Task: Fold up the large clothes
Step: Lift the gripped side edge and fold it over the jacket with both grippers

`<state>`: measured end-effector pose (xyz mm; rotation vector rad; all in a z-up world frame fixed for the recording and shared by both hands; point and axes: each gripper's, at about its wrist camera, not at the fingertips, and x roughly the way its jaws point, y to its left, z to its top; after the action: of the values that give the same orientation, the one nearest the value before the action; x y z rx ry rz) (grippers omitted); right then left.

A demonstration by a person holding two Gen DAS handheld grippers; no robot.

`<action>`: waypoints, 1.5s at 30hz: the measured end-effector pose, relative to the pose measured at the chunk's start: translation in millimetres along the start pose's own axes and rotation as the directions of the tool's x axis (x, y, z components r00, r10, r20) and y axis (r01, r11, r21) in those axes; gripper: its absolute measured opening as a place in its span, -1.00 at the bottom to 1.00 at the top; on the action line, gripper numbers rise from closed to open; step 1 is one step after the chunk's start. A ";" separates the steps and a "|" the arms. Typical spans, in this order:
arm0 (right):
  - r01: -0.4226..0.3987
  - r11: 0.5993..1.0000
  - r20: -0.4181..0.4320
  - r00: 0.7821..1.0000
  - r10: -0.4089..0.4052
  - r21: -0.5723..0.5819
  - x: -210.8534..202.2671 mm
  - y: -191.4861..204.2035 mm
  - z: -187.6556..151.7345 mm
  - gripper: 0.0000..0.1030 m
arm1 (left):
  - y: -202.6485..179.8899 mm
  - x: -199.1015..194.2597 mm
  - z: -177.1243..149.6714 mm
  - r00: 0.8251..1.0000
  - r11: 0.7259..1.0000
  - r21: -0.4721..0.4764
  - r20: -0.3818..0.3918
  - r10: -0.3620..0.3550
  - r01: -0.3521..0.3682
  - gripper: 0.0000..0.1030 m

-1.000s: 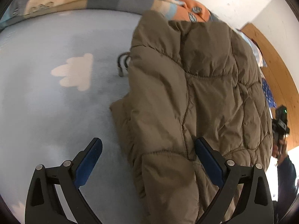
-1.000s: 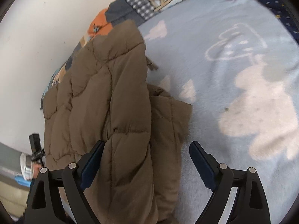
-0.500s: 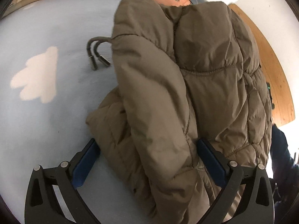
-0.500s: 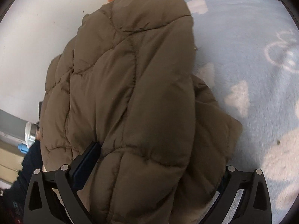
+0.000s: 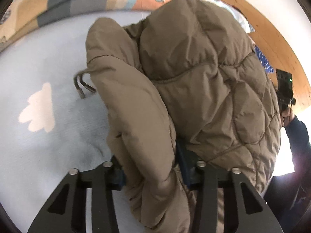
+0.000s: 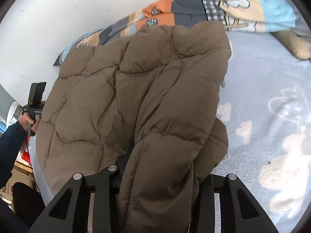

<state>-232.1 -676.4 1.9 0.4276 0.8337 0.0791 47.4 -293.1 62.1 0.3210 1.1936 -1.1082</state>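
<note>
Left of the left gripper [image 5: 150,167] lies soft pale-blue fleece bedding [image 5: 44,145] with a white cloud shape. Its jaws are closing on a puffy fold of the brown quilted jacket [image 5: 194,81], matte, stitched into pillowy panels, bulging up between them; a grey drawcord [image 5: 81,85] dangles from its hem. The right gripper [image 6: 165,176] is closing too, narrow jaws pinching another plump fold of the jacket [image 6: 136,89]. Right of it, more cloud-printed fleece bedding [image 6: 272,116].
</note>
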 end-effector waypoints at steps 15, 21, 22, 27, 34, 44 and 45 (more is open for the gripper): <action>0.044 0.996 0.074 0.996 -0.038 -0.082 -55.8 26.9 12.1 -0.33 | -36.7 -75.0 -45.5 0.988 0.996 -0.036 0.126 0.085 -0.081 -0.49; 0.022 0.994 0.099 0.995 -0.011 -0.112 -97.9 44.4 1.1 -0.37 | -64.0 -106.5 -53.1 0.986 0.998 -0.009 0.159 0.056 -0.055 -0.50; 0.018 0.993 0.102 0.995 -0.006 -0.114 -102.5 48.0 -0.4 -0.37 | -75.9 -109.6 -52.6 0.986 0.999 -0.004 0.161 0.054 -0.055 -0.50; -0.004 0.990 0.121 0.992 0.021 -0.141 -134.2 73.6 -14.6 -0.37 | -103.3 -131.3 -62.9 0.983 0.999 0.001 0.177 0.046 -0.047 -0.50; -0.023 0.988 0.115 0.993 0.041 -0.154 -167.0 92.1 -52.9 -0.37 | -120.6 -161.5 -107.2 0.981 0.999 -0.015 0.192 0.031 -0.029 -0.50; 0.006 0.999 0.036 0.999 -0.004 -0.049 -113.1 80.0 -85.4 -0.37 | -104.3 -116.2 -154.7 0.987 0.994 -0.110 0.158 0.042 -0.025 -0.50; 0.012 1.000 0.027 1.000 -0.012 -0.019 -105.7 72.8 -85.2 -0.37 | -97.4 -107.1 -157.3 0.987 0.992 -0.122 0.151 0.056 -0.037 -0.49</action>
<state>-358.6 -606.0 54.5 0.4050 0.8080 0.0701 -117.4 -171.7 123.7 0.1673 1.1039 -0.9981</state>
